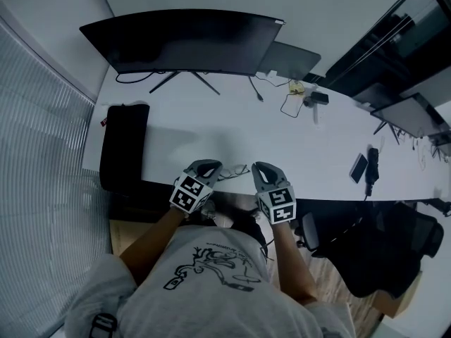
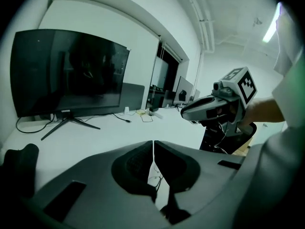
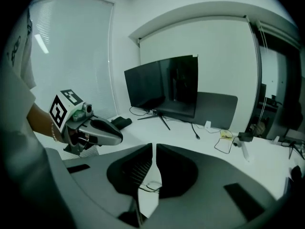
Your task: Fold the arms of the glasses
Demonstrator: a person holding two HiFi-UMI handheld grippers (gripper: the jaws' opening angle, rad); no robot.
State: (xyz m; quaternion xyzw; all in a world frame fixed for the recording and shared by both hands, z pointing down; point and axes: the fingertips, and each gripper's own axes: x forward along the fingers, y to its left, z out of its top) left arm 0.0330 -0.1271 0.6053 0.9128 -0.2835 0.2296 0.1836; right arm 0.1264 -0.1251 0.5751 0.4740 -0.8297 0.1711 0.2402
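The glasses (image 1: pixel 236 169) lie on the worktop (image 1: pixel 296 139) at frame centre, between my left hand-held gripper (image 1: pixel 207 165) and right hand-held gripper (image 1: pixel 262 167) (both pressed together, held above them).

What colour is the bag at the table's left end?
Black. The bag shows best in the head view.

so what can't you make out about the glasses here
- glasses, head view: too small and dim; arms folded or open, can't tell.
- right gripper view: only a sliver of frame shows; the right claw hides the rest.
- left gripper view: thin lines seen through the left claw, too blurred to name.
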